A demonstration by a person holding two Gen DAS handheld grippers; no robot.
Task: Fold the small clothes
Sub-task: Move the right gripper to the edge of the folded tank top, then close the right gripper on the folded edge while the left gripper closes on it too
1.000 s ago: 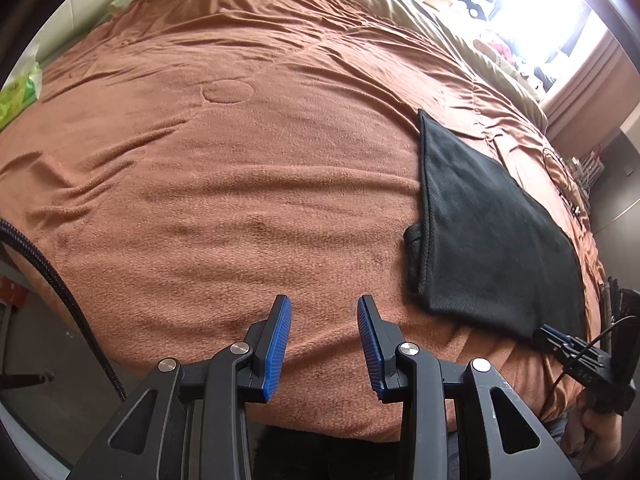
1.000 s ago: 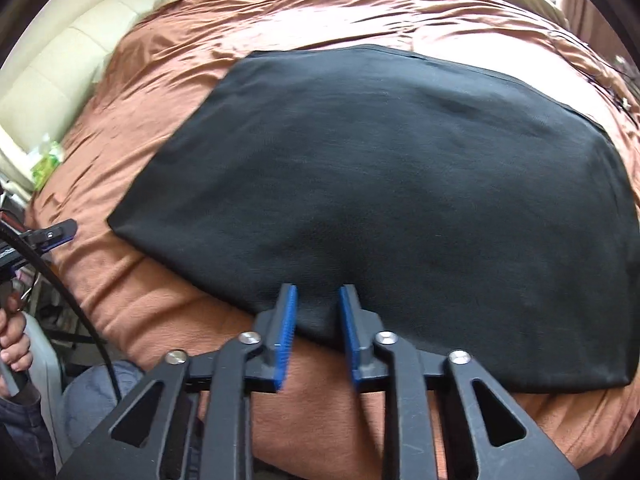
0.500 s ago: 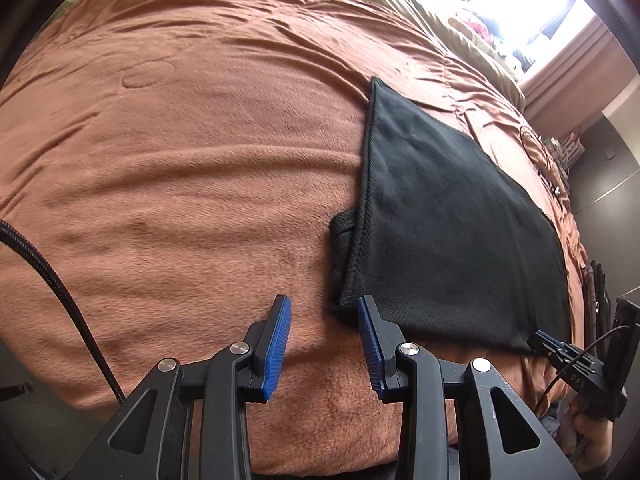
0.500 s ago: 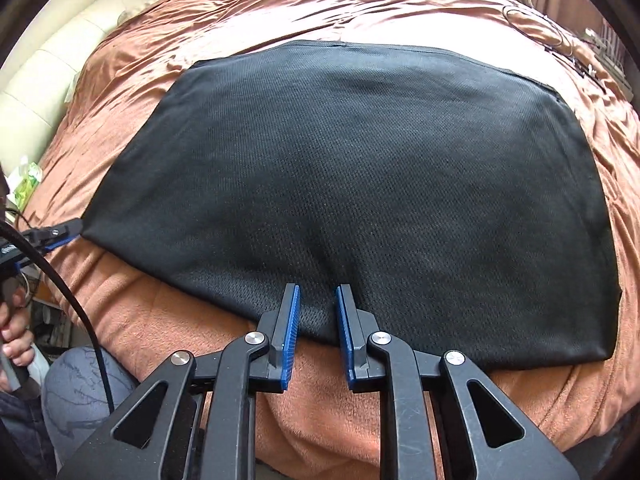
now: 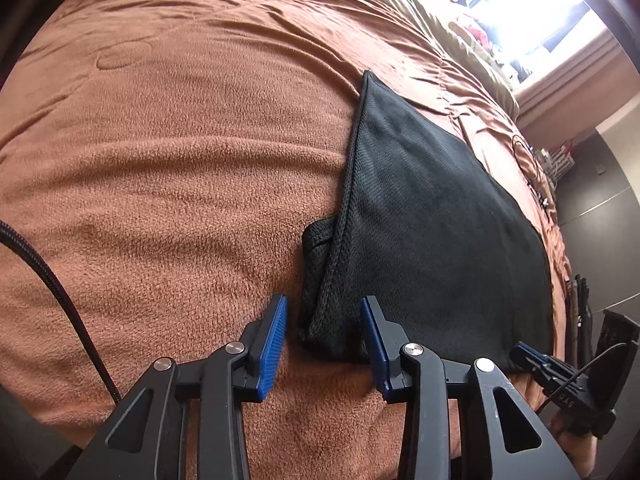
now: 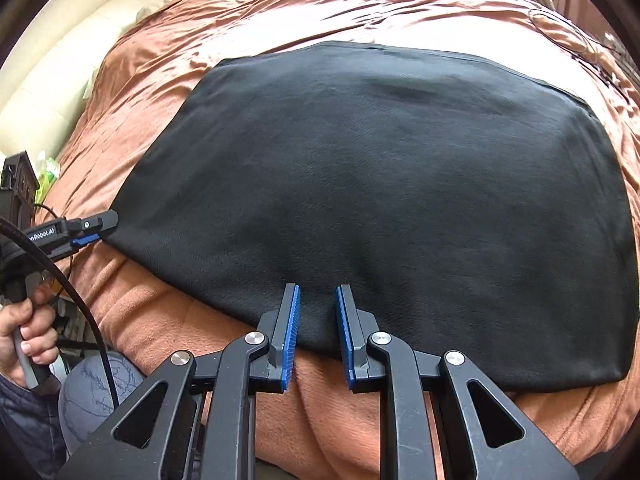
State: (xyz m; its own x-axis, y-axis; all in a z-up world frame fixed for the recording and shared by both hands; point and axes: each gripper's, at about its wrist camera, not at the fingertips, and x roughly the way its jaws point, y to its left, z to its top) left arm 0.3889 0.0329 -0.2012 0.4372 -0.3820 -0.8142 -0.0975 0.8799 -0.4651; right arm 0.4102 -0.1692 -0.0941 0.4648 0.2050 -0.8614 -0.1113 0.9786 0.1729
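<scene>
Black garment [image 6: 360,184] lies flat on blanket [image 5: 180,168]; left hand-held gripper [image 5: 324,336] and right hand-held gripper [image 6: 316,324] gape narrowly, empty.

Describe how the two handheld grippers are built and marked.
Both the left gripper and right gripper have black plastic linkage arms with silver pivot pins and ribbed blue pads. A black braided cable trails from the left one, whose side bears white lettering.

Rust-brown bed [image 5: 180,168], bright window [image 5: 532,20]
</scene>
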